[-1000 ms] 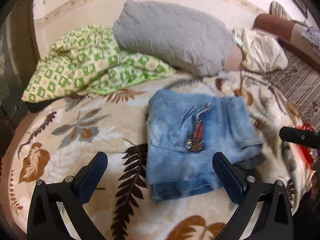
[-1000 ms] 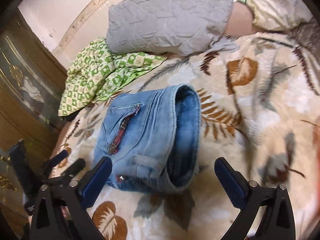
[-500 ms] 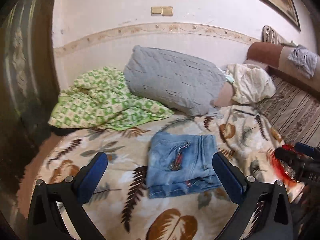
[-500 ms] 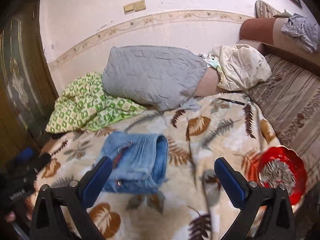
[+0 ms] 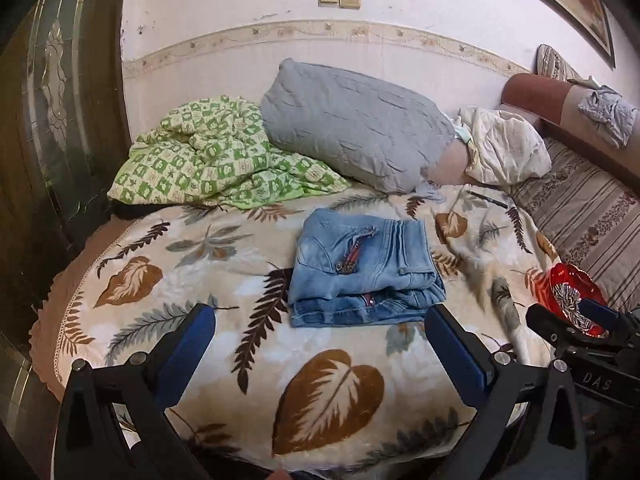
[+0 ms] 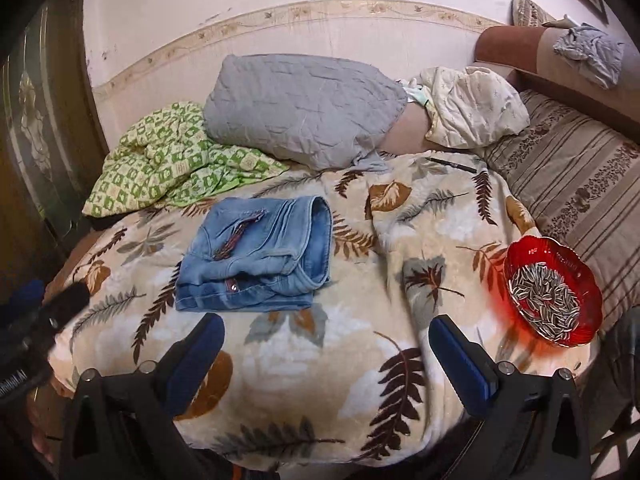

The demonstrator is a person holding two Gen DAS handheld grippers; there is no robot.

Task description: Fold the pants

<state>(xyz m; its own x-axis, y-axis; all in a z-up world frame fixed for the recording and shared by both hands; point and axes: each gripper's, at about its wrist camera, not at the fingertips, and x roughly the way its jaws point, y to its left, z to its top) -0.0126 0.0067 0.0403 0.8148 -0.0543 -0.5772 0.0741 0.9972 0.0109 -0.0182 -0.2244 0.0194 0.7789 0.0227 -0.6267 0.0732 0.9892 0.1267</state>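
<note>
Both tongs, left tongs (image 5: pixel 318 344) and right tongs (image 6: pixel 326 354), hang spread wide and empty, near the folded jeans (image 5: pixel 362 274) on the leaf-print blanket (image 5: pixel 192 264).

A grey pillow (image 5: pixel 356 132) leans on a green checked cloth (image 5: pixel 208 160); a red bowl (image 6: pixel 554 286) of seeds sits on the leaf-print blanket (image 6: pixel 320 344).

Jeans (image 5: pixel 366 270): faded blue denim, matt, stitched seams, small metal rivet at the folded edge. Blanket (image 5: pixel 224 344) beneath: plush fleece, soft nap, leaf print. Grey pillow (image 5: pixel 352 128): quilted cloth, matt, creased. Green checked sheet (image 5: pixel 208 160): thin crumpled cotton-like cloth. Red bowl (image 6: pixel 554 292): glossy, translucent, glass or plastic, cannot tell which. Left gripper (image 5: pixel 320 354) and right gripper (image 6: pixel 326 360): matt black plastic frames, blue pads, bright metal screws. Door (image 5: pixel 60 100): dark glossy wood.
</note>
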